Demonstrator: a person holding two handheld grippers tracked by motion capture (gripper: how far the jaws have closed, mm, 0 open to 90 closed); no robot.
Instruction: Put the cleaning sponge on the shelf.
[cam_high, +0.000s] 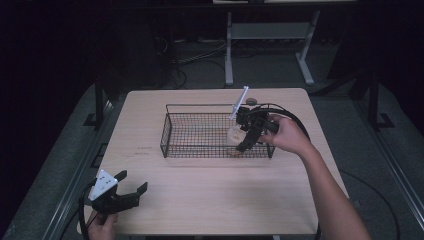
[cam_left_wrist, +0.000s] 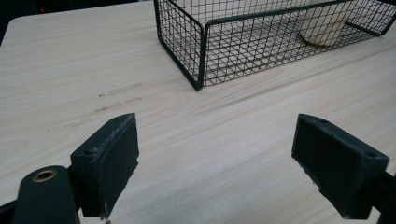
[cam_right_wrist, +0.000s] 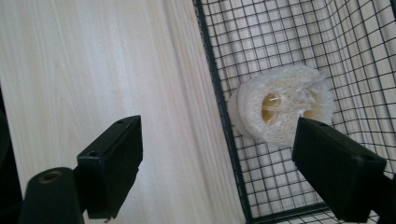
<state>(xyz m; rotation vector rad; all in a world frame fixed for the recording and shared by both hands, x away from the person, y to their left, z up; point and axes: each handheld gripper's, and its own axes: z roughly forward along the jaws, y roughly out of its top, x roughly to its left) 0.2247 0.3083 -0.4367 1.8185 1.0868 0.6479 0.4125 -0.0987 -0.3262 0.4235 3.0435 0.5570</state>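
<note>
While one person is standing at the pale wooden table (cam_high: 210, 200), the items are counting out thus. One black wire-mesh basket (cam_high: 172, 131), rectangular, is sitting mid-table. One round, off-white loofah sponge piece (cam_right_wrist: 280, 109) is lying inside it, against the wall at its right end. One right gripper (cam_high: 248, 134) is hovering over that wall, jaws spread wide with nothing between them. One left gripper (cam_high: 131, 186) is resting near the table's near left corner, well apart from the basket, jaws likewise gaping.
</note>
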